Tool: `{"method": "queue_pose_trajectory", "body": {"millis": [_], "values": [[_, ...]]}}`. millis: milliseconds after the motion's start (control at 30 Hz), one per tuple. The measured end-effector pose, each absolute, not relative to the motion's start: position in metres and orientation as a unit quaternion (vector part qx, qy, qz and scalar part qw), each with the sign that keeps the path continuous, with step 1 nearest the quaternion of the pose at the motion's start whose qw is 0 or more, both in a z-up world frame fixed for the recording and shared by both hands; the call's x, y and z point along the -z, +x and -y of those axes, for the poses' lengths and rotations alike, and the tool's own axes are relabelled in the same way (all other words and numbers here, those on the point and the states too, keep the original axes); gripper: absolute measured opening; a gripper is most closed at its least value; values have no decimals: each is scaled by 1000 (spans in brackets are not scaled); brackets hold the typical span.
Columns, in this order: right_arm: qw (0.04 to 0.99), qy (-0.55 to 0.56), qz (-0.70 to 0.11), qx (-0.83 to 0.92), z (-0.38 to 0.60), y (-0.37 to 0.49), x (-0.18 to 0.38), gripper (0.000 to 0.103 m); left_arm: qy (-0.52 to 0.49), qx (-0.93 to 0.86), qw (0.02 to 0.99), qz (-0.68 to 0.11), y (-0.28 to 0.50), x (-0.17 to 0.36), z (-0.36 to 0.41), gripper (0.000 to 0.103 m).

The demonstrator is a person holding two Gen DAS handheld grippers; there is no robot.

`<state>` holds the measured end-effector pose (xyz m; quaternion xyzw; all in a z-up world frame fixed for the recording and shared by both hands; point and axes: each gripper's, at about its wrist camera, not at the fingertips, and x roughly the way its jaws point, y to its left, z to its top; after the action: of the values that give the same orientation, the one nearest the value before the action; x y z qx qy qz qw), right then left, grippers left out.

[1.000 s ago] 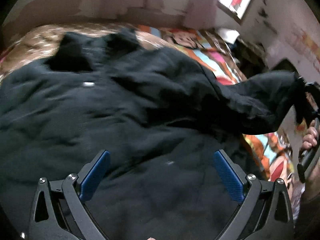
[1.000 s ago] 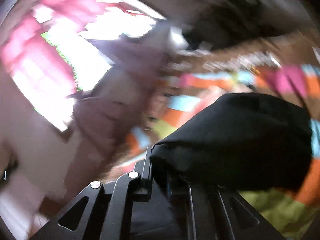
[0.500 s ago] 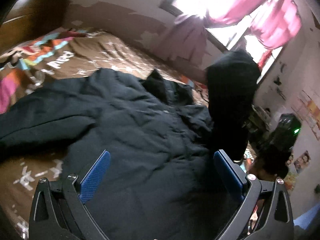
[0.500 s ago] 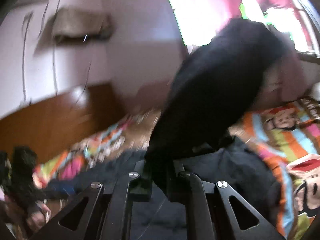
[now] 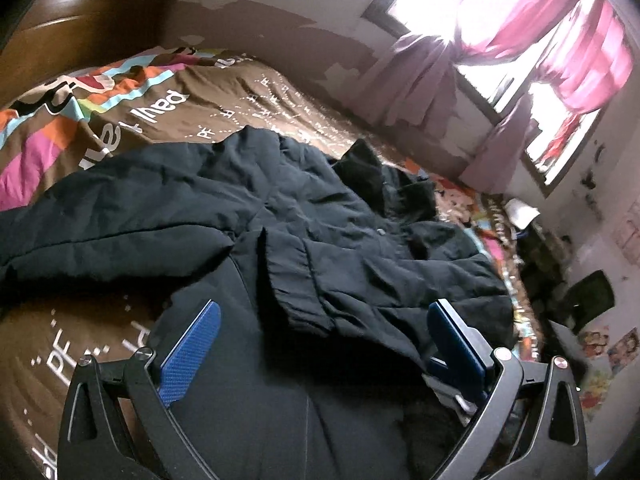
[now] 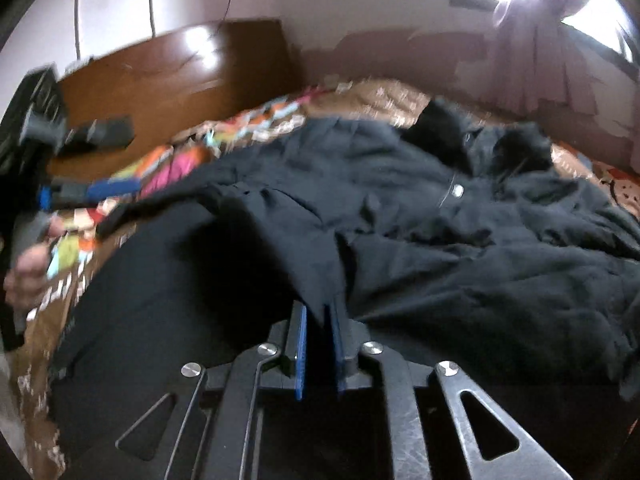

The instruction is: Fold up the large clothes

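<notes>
A large black jacket (image 5: 320, 240) lies spread face up on the bed, collar toward the window. One sleeve (image 5: 288, 276) is folded across its chest, cuff near the middle. My left gripper (image 5: 324, 320) hovers open over the jacket's lower part, nothing between its blue pads (image 5: 188, 352). In the right wrist view the jacket (image 6: 480, 260) fills the frame. My right gripper (image 6: 319, 316) sits low over it, and its jaws are opening. The thin end of the folded sleeve (image 6: 280, 232) still lies in the narrow gap between the pads.
The bed cover (image 5: 160, 100) is brown with bright stripes and white lettering. A wooden headboard (image 6: 180, 76) stands behind it. A window (image 5: 500, 20) with pink curtains sits on the far wall. A person's hand (image 6: 28, 276) on the left gripper's handle shows at the left edge.
The right gripper swung the raised sleeve down and across the jacket's front, and its pads have parted slightly. The left gripper shifted and rolled, staying open.
</notes>
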<state>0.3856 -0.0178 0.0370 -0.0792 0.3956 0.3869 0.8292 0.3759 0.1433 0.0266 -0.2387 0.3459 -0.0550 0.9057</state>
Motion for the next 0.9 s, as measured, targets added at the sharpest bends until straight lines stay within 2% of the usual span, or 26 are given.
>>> {"method": "queue_pose_trajectory", "body": {"millis": [33, 67, 100, 233, 367, 467, 567, 667, 700, 767, 800, 833, 867, 900], "values": [[823, -69, -402, -395, 24, 386, -38, 32, -238, 55, 906, -345, 381, -25, -142, 102], [821, -59, -405, -399, 30, 386, -40, 55, -238, 52, 907, -344, 386, -23, -140, 102], [823, -49, -402, -400, 38, 383, -43, 71, -240, 49, 907, -342, 392, -21, -137, 102], [837, -27, -374, -398, 87, 375, -64, 73, -249, 29, 903, -348, 409, -2, -137, 102], [887, 13, -344, -309, 153, 398, -88, 73, -238, -12, 890, -388, 422, 30, -138, 101], [904, 117, -357, -203, 210, 443, -95, 73, -193, -18, 895, -401, 422, 40, -128, 101], [861, 260, -411, -148, 257, 507, -77, 73, -118, -34, 899, -421, 423, 50, -109, 102], [821, 293, -470, -139, 267, 557, -49, 72, -67, -52, 904, -420, 421, 62, -94, 102], [806, 308, -487, -139, 269, 568, -38, 65, -51, -55, 905, -418, 419, 65, -90, 102], [772, 368, -495, -156, 275, 582, -21, 61, -44, -52, 907, -415, 421, 69, -88, 102], [770, 375, -491, -159, 277, 583, -20, 50, -45, -50, 908, -413, 419, 70, -88, 102], [778, 366, -484, -160, 277, 585, -25, 42, -46, -48, 909, -412, 421, 70, -88, 102], [790, 347, -478, -160, 275, 586, -31, 29, -49, -45, 910, -410, 420, 70, -88, 102], [813, 314, -463, -161, 270, 585, -45, 20, -53, -39, 911, -406, 418, 71, -89, 102]]}}
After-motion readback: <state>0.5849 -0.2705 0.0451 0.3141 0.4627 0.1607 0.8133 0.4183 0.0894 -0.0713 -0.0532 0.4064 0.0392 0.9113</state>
